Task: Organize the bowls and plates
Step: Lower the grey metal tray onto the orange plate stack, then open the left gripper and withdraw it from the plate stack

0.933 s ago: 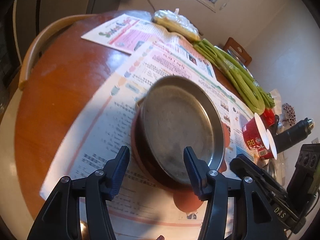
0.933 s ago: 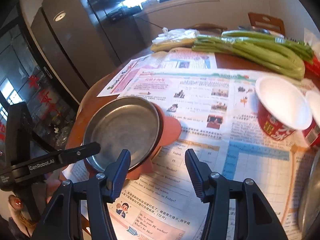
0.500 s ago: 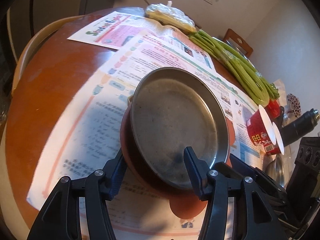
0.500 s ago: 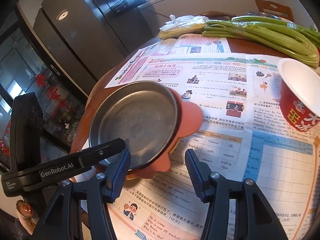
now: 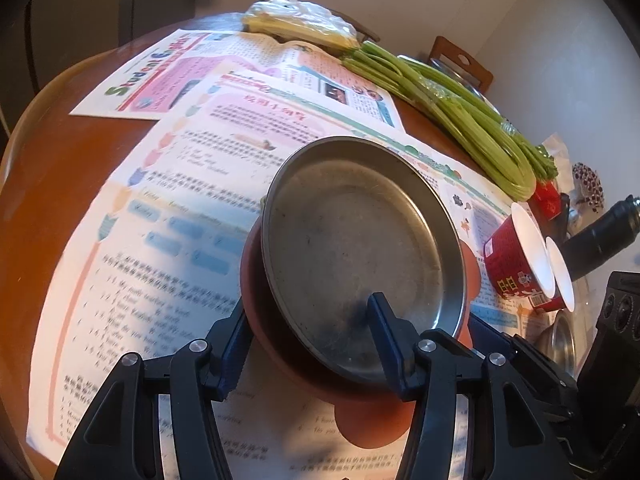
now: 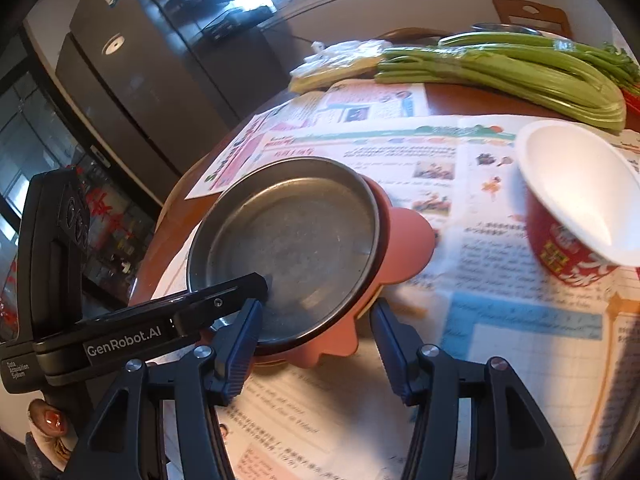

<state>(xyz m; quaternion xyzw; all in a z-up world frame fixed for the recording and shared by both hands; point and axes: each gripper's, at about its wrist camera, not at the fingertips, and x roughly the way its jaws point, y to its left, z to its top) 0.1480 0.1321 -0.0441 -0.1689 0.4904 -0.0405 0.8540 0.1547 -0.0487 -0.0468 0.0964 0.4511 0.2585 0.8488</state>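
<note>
Two claws were mine, and both reached toward the same stack. My left claw [image 5: 307, 306] stood half wide, with the near rim of the metal plate [image 5: 352, 240] between its fingers. One finger lay over the inside of the plate and the other sat outside, by the orange dish [image 5: 372, 420] under it. I saw no squeeze on the rim. My right claw [image 6: 317, 306] was also apart and held nothing; it hung just beside the wavy edge of the orange dish. The metal plate sat inside the orange dish, and the stack looked a bit tipped. Under it lay newspaper [image 5: 180, 240] on the brown table [image 5: 52, 168]. A red cup [image 6: 572, 208] stood off to the right side, and green stalks [image 6: 500, 68] lay far back.
</note>
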